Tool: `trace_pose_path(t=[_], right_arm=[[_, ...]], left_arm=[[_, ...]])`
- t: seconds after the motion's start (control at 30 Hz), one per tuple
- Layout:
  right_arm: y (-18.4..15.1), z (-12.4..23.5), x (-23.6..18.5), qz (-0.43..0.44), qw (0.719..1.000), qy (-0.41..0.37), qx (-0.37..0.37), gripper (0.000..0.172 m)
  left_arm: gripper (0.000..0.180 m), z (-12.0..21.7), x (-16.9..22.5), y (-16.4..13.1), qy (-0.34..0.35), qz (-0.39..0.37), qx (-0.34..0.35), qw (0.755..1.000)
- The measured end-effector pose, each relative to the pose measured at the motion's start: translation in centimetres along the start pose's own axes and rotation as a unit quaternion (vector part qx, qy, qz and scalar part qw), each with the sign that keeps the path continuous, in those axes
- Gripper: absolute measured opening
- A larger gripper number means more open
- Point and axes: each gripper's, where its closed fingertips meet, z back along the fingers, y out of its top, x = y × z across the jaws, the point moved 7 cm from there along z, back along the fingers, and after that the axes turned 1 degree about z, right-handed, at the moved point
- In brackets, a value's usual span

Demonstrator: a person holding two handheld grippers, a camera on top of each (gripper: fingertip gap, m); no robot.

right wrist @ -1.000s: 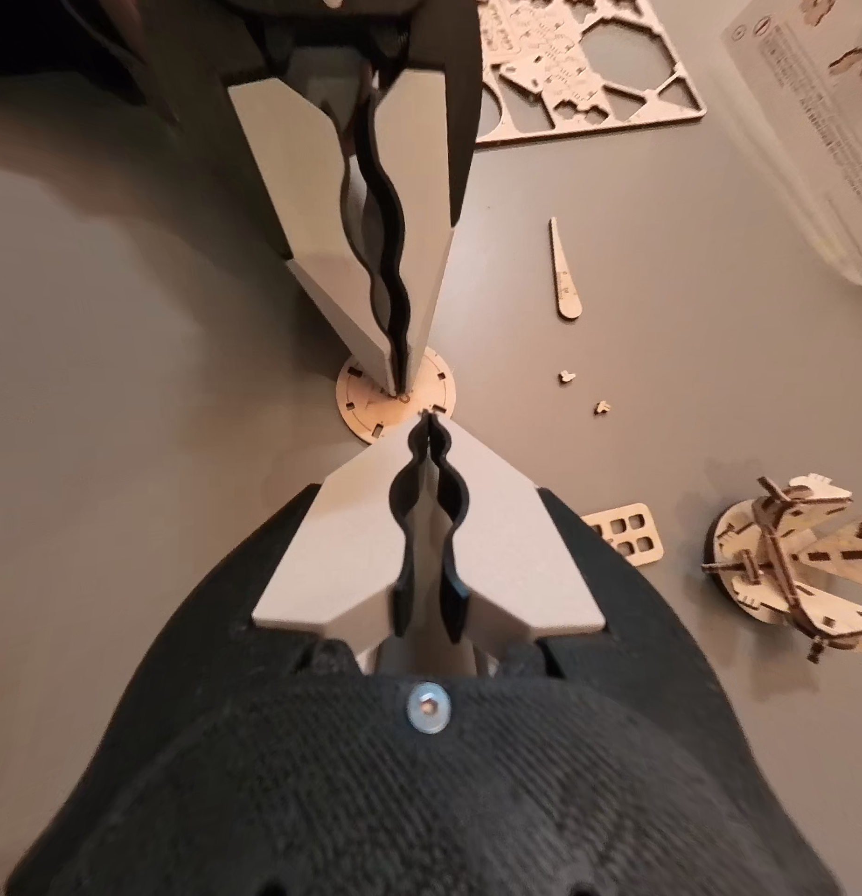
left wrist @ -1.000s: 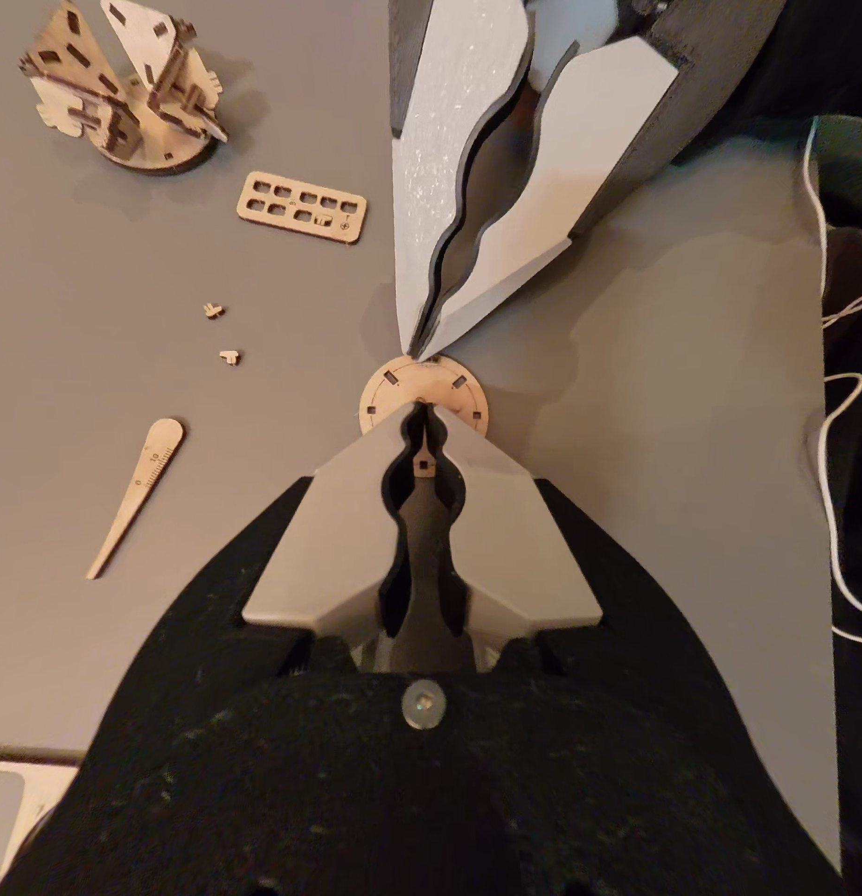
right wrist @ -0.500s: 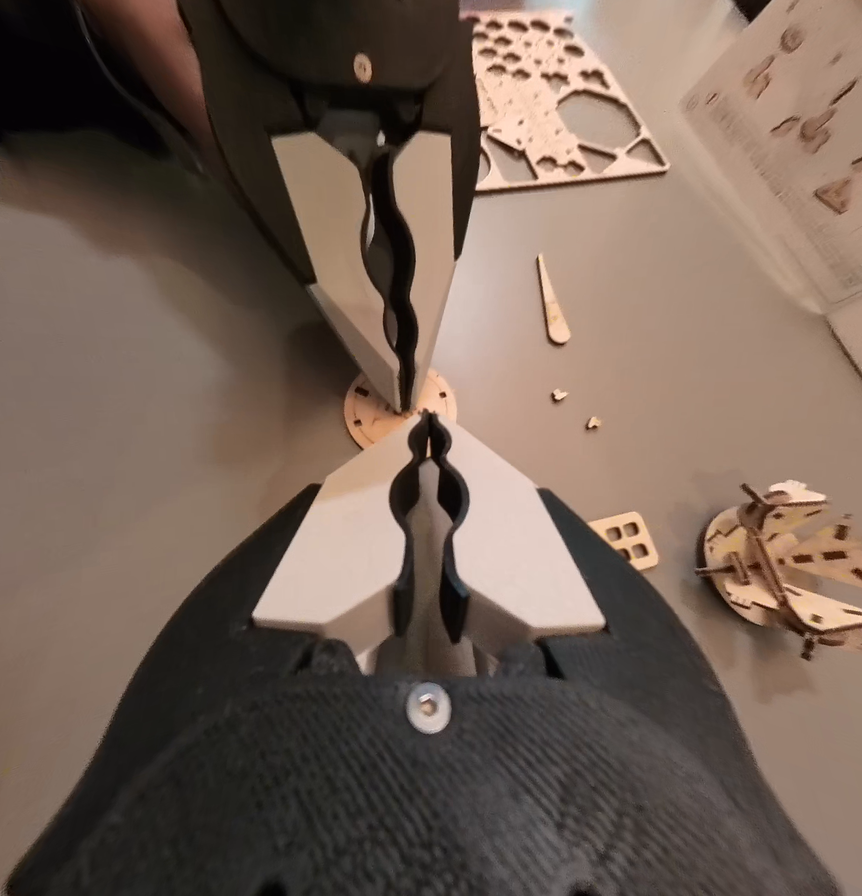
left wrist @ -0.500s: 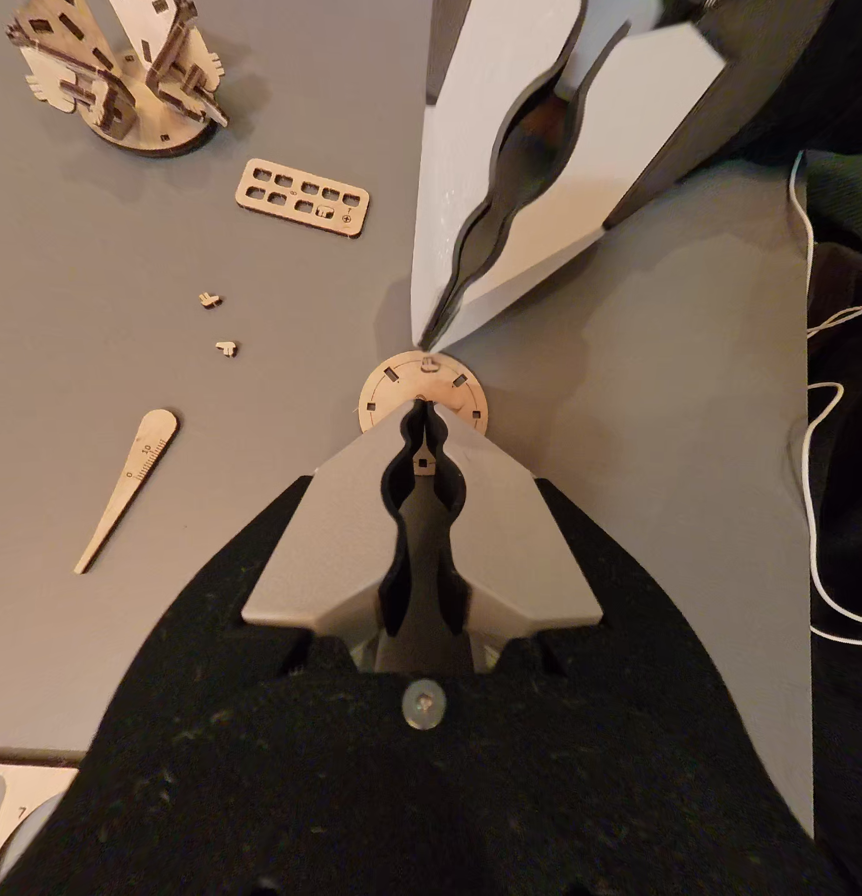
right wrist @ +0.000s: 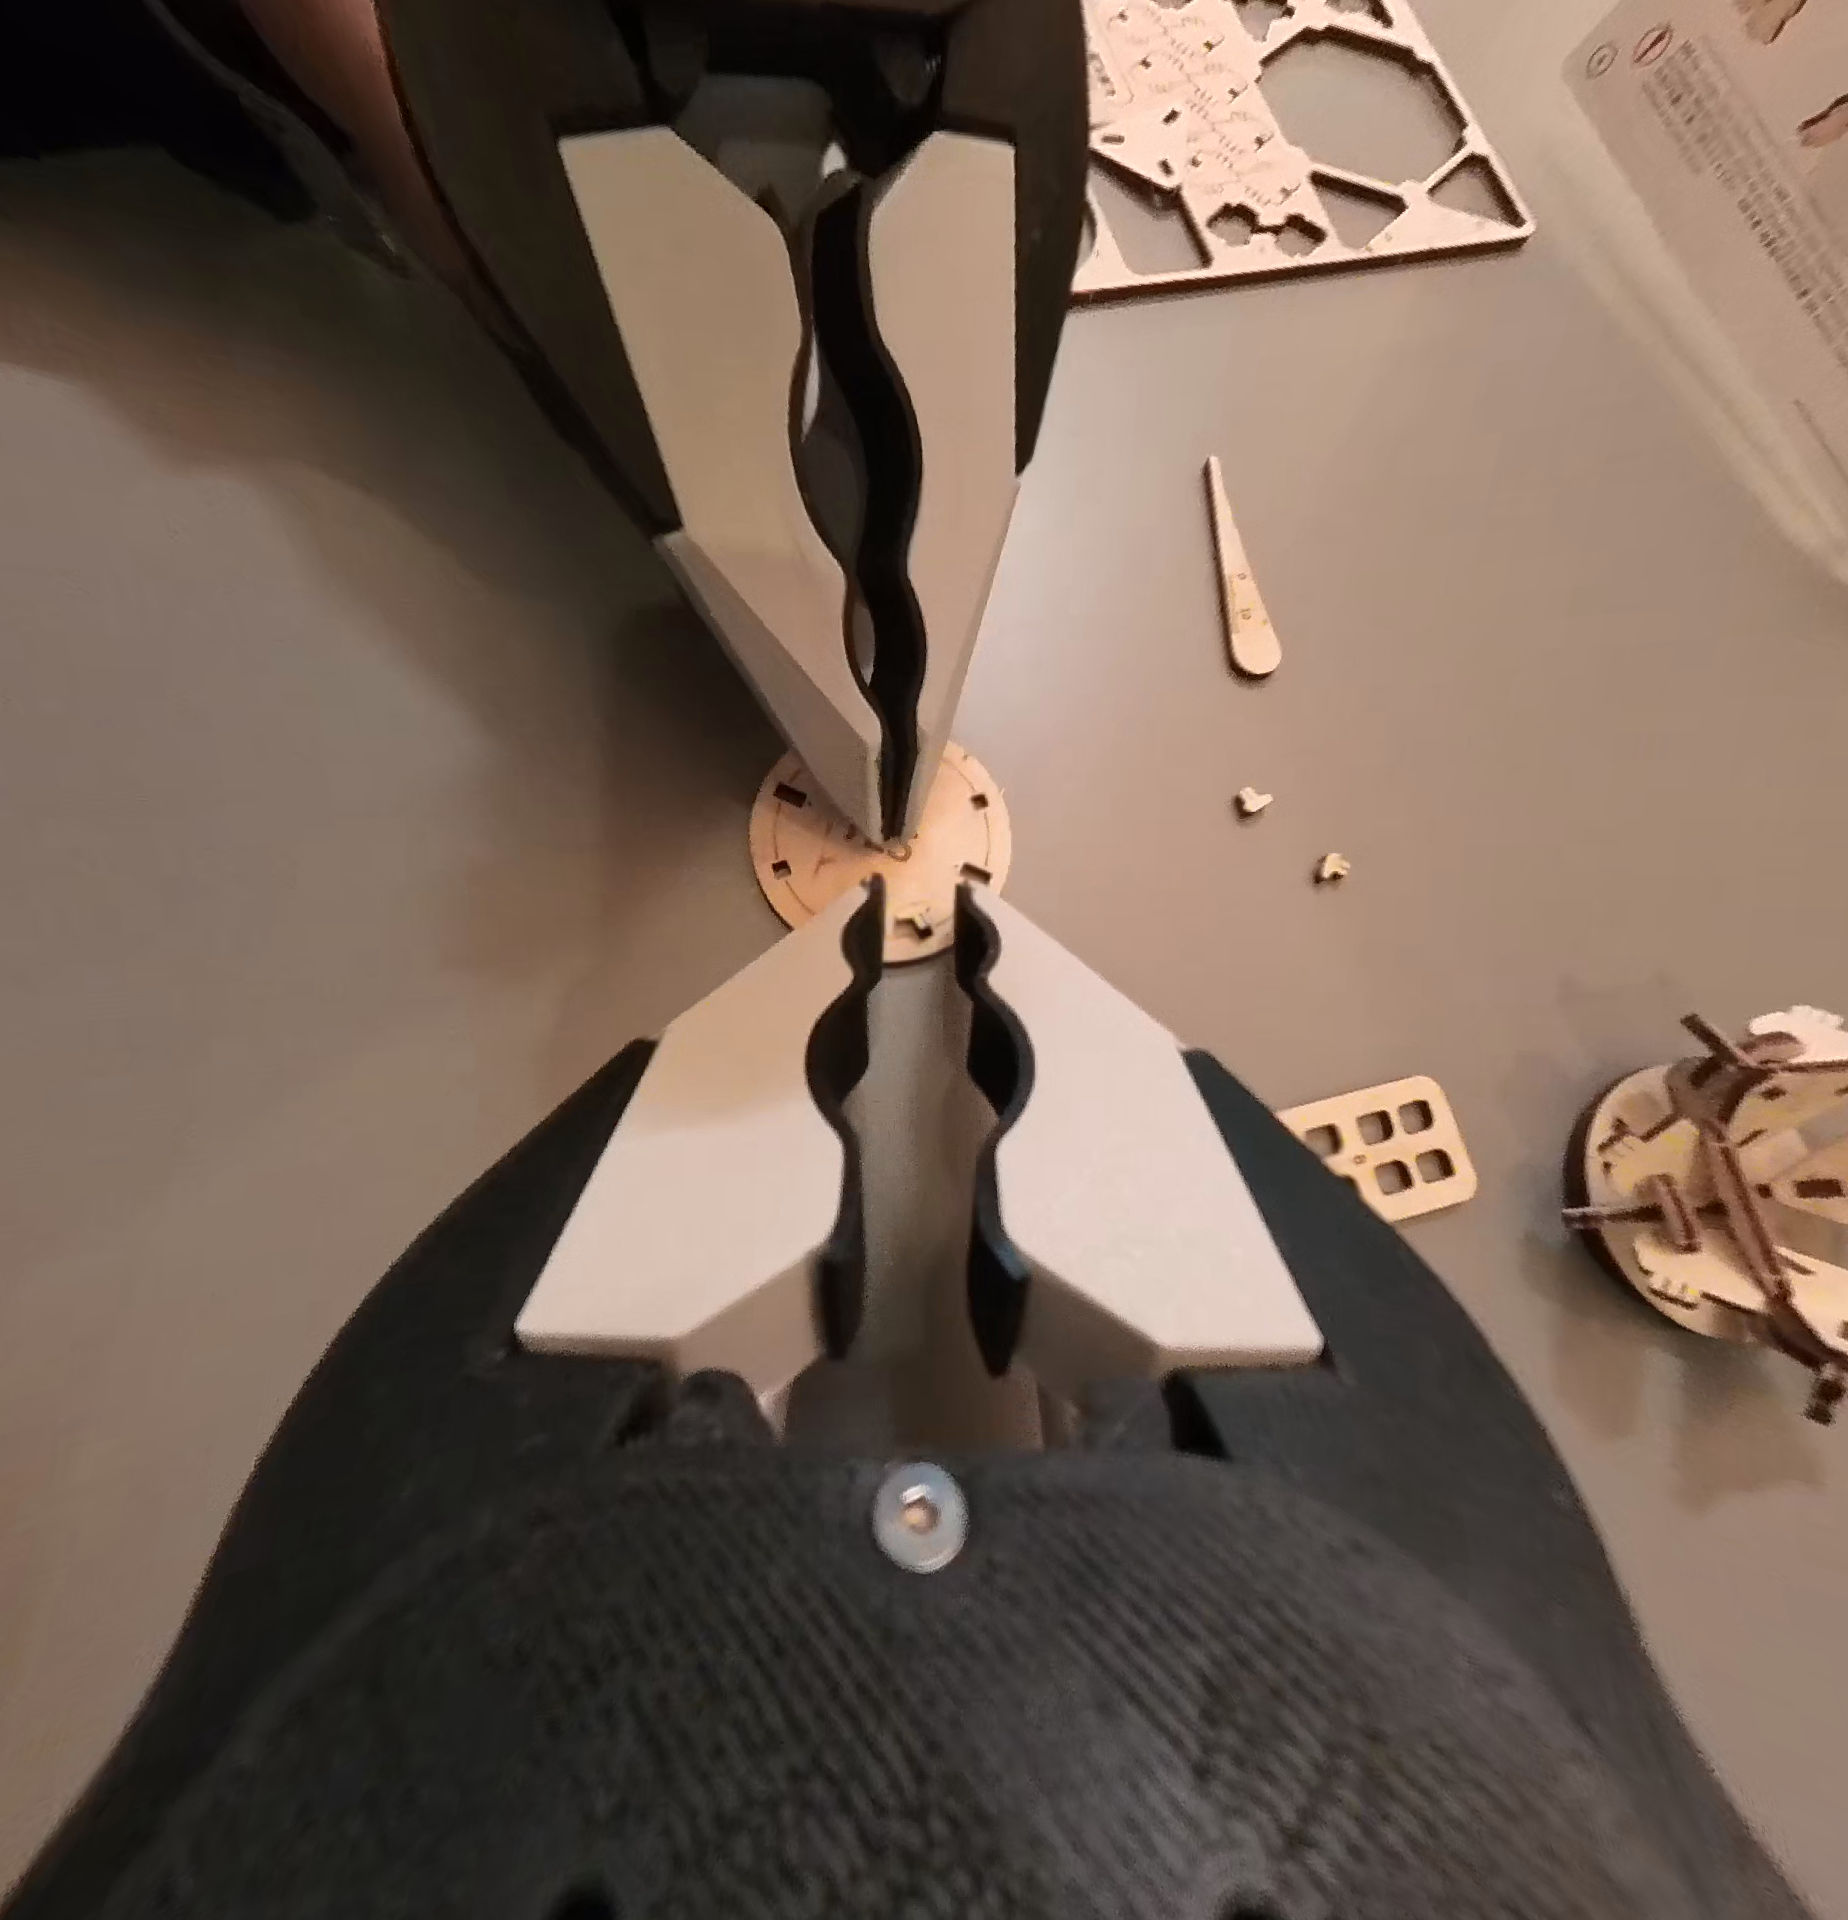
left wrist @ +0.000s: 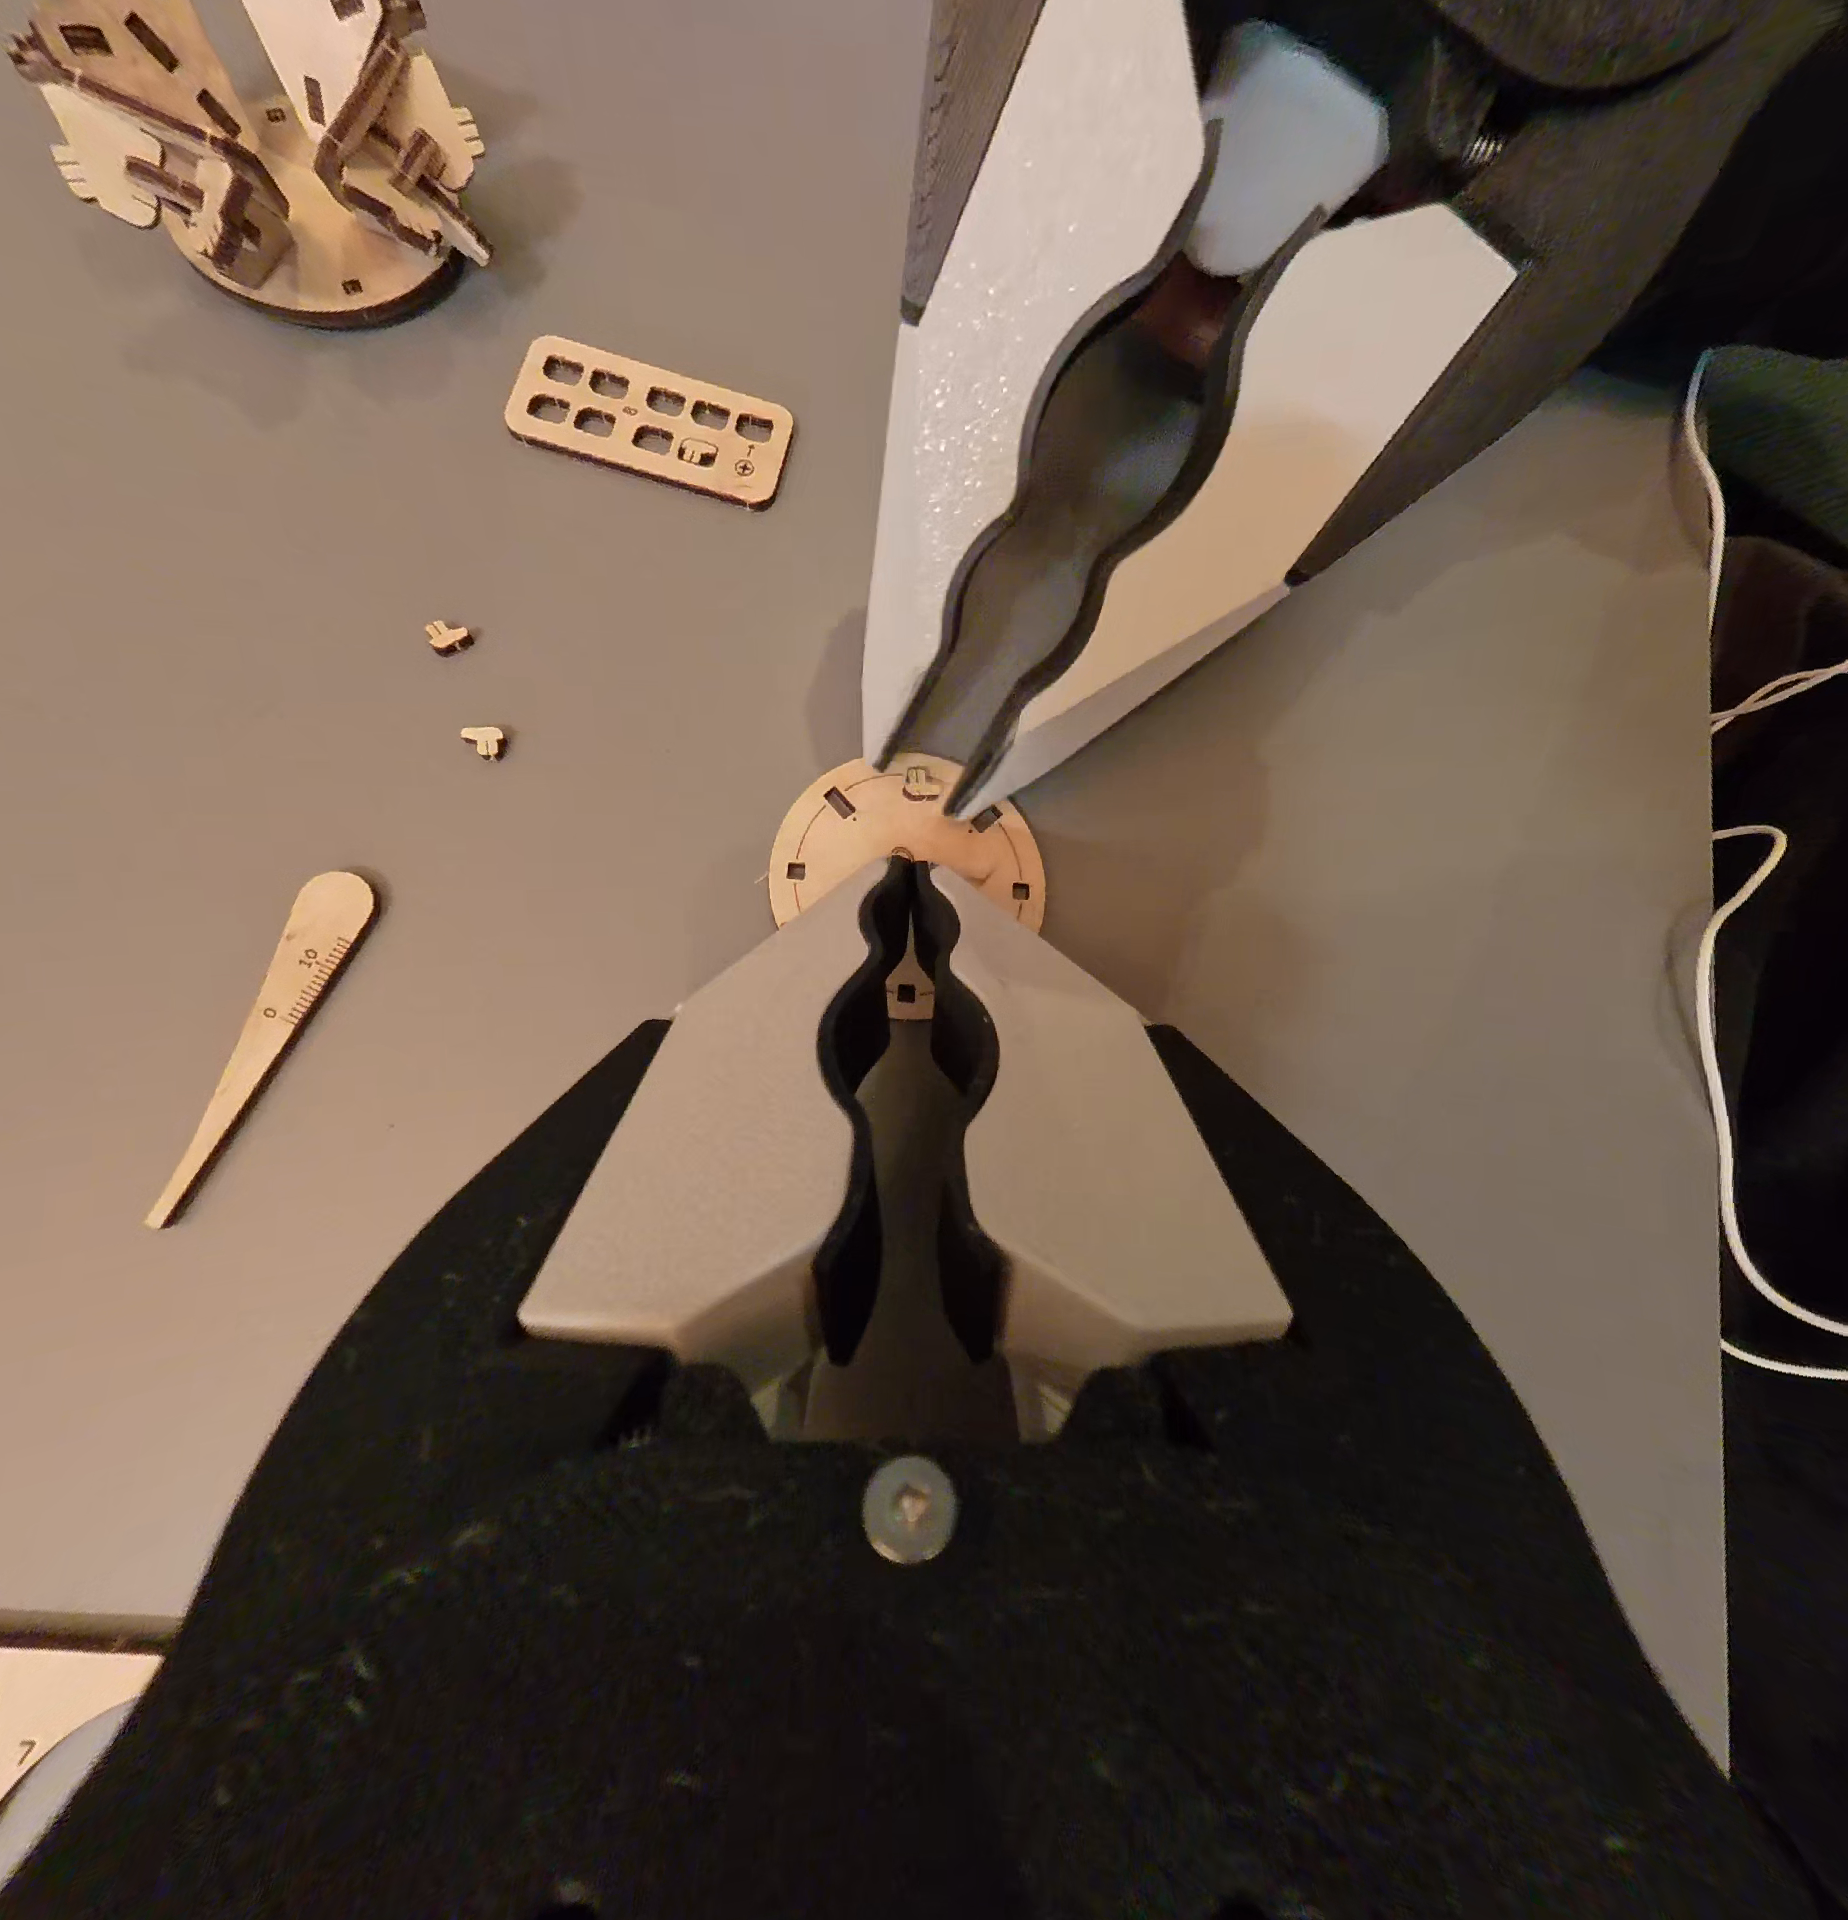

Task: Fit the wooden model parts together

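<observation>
Landmark: small round wooden disc flat on the grey surface. Left tongs pinched together, tips pressing down at the disc's centre, nothing between them. Right tongs narrowly parted, tips resting on the disc on either side of a tiny wooden peg seated in a rim slot; pads not pressing it. Only the left wrist view shows white cables off the surface edge beyond the disc, and the full slotted rectangle. Only the right wrist view shows the punched-out wooden sheet and a printed paper sheet far from the disc. Both show the tapered scale stick, two loose tiny pieces and the part-built wooden model. Versus a second ago: right tongs were closed at the disc rim, now slightly open with the peg left in the slot; left tongs unchanged.
</observation>
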Motion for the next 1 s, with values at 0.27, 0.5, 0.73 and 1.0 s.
trace_pose_path(t=[0.27, 0.5, 0.73, 1.0], right_arm=[[-0.2, 0.0, 0.5, -0.056, 0.998, 0.035, 0.018, 0.004], [3.7, 2.8, 3.7, -0.070, 0.977, 0.026, 0.199, 0.004], [5.0, 2.9, 4.8, -0.081, 0.934, 0.107, 0.330, 0.004], [5.3, 3.6, 2.3, 0.055, 0.954, 0.006, 0.295, 0.004]], left_arm=[[0.000, 0.0, -0.1, 0.0, -0.012, 0.016, 0.005, 1.000], [0.020, 1.9, -1.0, 1.3, 0.003, 0.039, 0.092, 0.995], [0.024, 5.5, -2.4, 2.6, -0.017, 0.082, 0.245, 0.966], [0.032, 6.8, -2.5, 2.9, -0.310, 0.229, 0.356, 0.851]])
